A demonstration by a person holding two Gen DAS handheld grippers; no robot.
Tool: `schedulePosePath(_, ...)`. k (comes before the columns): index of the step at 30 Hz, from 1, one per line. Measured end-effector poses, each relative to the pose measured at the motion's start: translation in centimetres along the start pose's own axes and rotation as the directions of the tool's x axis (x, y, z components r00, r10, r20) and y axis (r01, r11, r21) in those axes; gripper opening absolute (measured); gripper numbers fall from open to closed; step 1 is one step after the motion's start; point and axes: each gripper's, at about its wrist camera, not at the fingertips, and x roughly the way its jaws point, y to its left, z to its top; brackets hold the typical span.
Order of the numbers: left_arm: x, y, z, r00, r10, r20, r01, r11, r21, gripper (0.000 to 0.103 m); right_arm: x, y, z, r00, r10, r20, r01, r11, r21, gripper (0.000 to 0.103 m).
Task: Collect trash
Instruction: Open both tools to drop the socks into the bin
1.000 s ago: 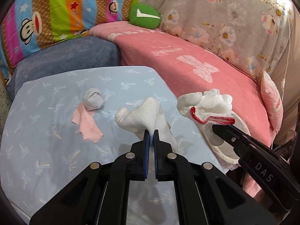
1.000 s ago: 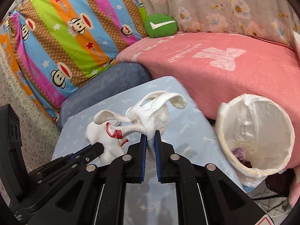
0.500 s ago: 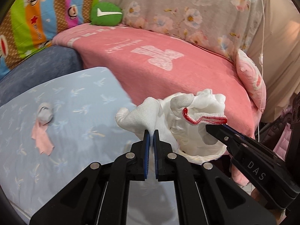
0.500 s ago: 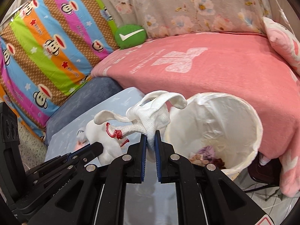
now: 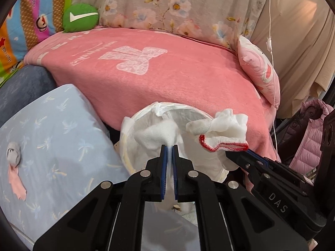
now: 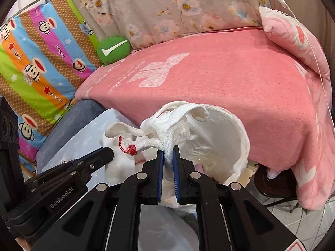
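My left gripper (image 5: 169,146) is shut on a white cloth (image 5: 156,135) and holds it over the white-lined trash bin (image 5: 134,123). My right gripper (image 6: 168,149) is shut on a white glove with a red cuff (image 6: 167,125), also above the bin (image 6: 240,129). The glove (image 5: 224,132) and the right gripper's fingers (image 5: 238,156) show at the right of the left wrist view. The left gripper's fingers (image 6: 100,159) show at the left of the right wrist view. A grey ball and pink scrap (image 5: 13,163) lie on the light blue table (image 5: 58,138).
A sofa with a pink blanket (image 5: 167,71) stands behind the bin. A green cushion (image 5: 80,17) and a striped monkey-print cover (image 6: 35,67) are at the back left. A pink pillow (image 5: 259,73) lies right. A pink jacket (image 5: 307,142) hangs far right.
Both grippers have swung right, from over the blue table to over the bin, each still holding its white cloth item. The bin now sits directly under them.
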Motion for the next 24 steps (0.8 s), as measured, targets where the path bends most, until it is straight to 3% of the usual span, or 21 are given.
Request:
schedulePosePath(3, 0.5, -0.1, 0.3, 1.0, 0.005, -0.01, -0.005, 1.0, 0.003, 0.007, 0.3, -0.4, 0.2, 1.0, -0.005, -0.001, 0.005, 1.0, 0.007, 0.009)
schedulePosePath(5, 0.6, 0.0, 0.3, 1.0, 0.015, -0.01, -0.015, 1.0, -0.003, 0.017, 0.6, -0.5, 0.3, 1.0, -0.005, -0.002, 0.005, 1.0, 0.007, 0.009)
schedulePosePath(8, 0.5, 0.5, 0.3, 0.999, 0.054, 0.004, -0.054, 0.998, -0.026, 0.057, 1.0, -0.2, 0.4, 1.0, -0.004, -0.004, 0.004, 1.0, -0.002, 0.013)
schedulePosePath(9, 0.3, 0.8, 0.2, 0.997, 0.071, 0.015, -0.07, 0.997, -0.036, 0.06, 1.0, 0.0, 0.4, 1.0, -0.005, -0.003, 0.005, 1.0, -0.004, 0.014)
schedulePosePath(24, -1.8, 6.3, -1.3, 0.982, 0.186, 0.018, -0.181, 0.969, -0.168, 0.062, 1.7, 5.1, -0.7, 0.999, 0.04, -0.026, -0.042, 0.994, -0.097, 0.03)
